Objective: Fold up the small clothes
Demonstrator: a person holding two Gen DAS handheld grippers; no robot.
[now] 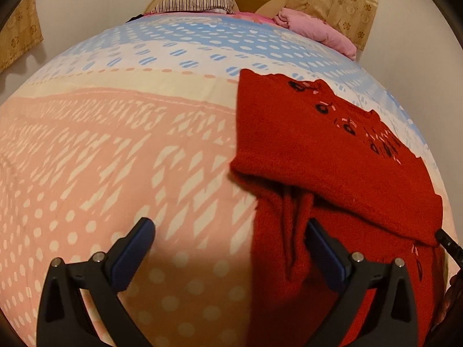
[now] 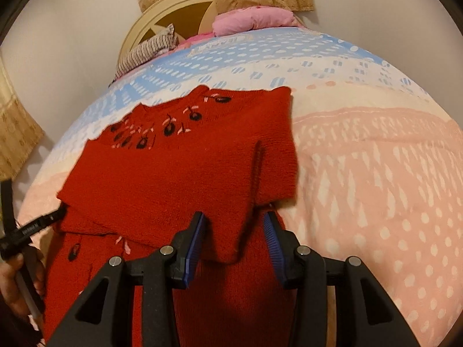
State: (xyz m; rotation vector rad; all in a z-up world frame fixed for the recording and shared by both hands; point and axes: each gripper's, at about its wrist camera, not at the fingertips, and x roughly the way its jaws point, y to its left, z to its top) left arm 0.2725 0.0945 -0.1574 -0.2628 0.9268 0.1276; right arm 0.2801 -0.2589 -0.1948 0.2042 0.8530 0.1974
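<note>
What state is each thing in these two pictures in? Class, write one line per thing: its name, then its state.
Red sweater: partly folded, lying on the bed.
Left gripper: open, holding nothing, one finger over the sweater.
Right gripper: open, a fold of sweater between its fingers.
Bedsheet: spread flat.
Pink blanket: bunched up by the headboard.
Striped pillow: leaning on the headboard.

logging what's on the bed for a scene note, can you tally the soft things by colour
red: 1, the knitted sweater
pink: 1, the bundled cloth by the headboard
striped: 1, the pillow
total: 3, all lying on the patterned bedsheet
</note>
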